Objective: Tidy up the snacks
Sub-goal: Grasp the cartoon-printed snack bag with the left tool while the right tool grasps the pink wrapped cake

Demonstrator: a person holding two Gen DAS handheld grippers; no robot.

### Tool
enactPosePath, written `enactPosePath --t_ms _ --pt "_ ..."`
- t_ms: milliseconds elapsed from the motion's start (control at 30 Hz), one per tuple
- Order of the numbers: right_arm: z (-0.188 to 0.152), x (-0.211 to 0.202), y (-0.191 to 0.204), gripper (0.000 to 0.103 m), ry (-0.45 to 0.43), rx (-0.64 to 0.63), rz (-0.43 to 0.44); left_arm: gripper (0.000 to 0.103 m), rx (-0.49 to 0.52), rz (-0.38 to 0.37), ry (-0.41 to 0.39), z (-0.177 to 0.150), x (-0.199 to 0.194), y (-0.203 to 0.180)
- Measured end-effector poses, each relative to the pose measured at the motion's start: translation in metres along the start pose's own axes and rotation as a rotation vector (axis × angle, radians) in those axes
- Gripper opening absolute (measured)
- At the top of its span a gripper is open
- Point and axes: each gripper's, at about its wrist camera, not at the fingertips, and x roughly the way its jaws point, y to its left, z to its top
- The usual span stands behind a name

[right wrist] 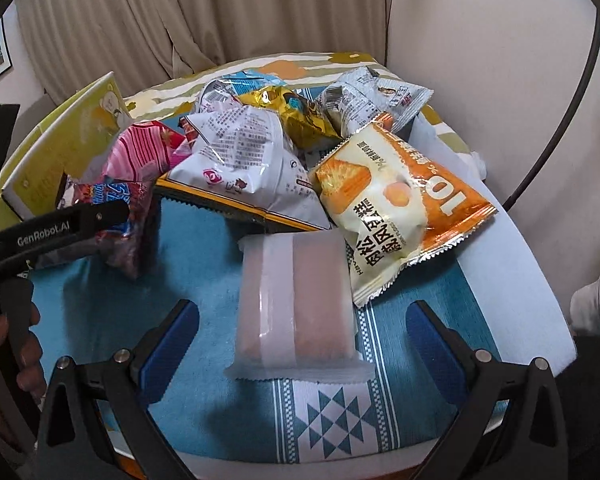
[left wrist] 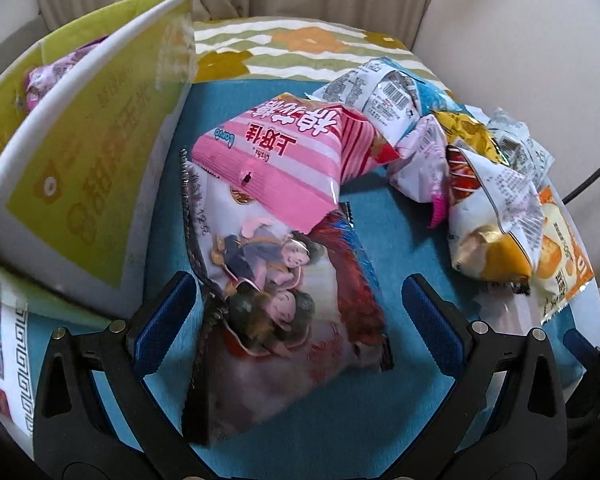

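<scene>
My left gripper (left wrist: 300, 304) is open, its fingers on either side of a white snack bag with cartoon figures (left wrist: 284, 304) lying on the blue cloth. A pink striped bag (left wrist: 276, 156) overlaps its far end. My right gripper (right wrist: 302, 332) is open around a translucent wrapped cake (right wrist: 296, 300). An orange and white cake bag (right wrist: 396, 208) lies just beyond it, with a white bag (right wrist: 240, 156), a gold bag (right wrist: 296, 116) and a grey bag (right wrist: 364, 100) piled behind. The green and white box (left wrist: 80, 152) stands at the left and holds a purple packet (left wrist: 56, 72).
The pile of bags also shows at the right of the left wrist view (left wrist: 480, 168). The left gripper's body (right wrist: 56, 232) crosses the left of the right wrist view, with the box (right wrist: 64, 148) behind it. Curtains and a wall stand behind the table (right wrist: 520, 272).
</scene>
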Motion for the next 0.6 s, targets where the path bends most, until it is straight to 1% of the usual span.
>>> enactPosePath --t_ms 67,167,200,233,367,500,600 --pt "0.0 0.003 0.0 0.103 0.003 -0.004 -0.004 0.097 -0.004 0.003 0.01 0.001 0.003 0.001" --pt "-0.001 0.008 0.002 0.103 0.008 -0.002 0.0 0.096 0.0 0.007 0.027 0.002 0.009 0.005" --pt "0.0 0.01 0.003 0.103 0.01 -0.001 0.0 0.092 0.0 0.003 0.028 0.002 0.009 0.005" --pt "-0.001 0.011 0.003 0.103 0.012 -0.001 0.0 0.089 -0.001 -0.003 0.028 0.002 0.01 0.006" --pt "-0.001 0.015 0.002 0.103 0.018 -0.004 -0.001 0.086 0.004 -0.004 0.023 0.003 0.011 0.009" --pt "-0.001 0.02 0.002 0.103 0.025 -0.003 -0.001 0.077 0.015 -0.004 0.011 0.002 0.008 0.01" --pt "-0.001 0.024 0.004 0.103 0.029 -0.003 -0.004 0.073 0.021 -0.002 0.008 0.0 0.003 0.008"
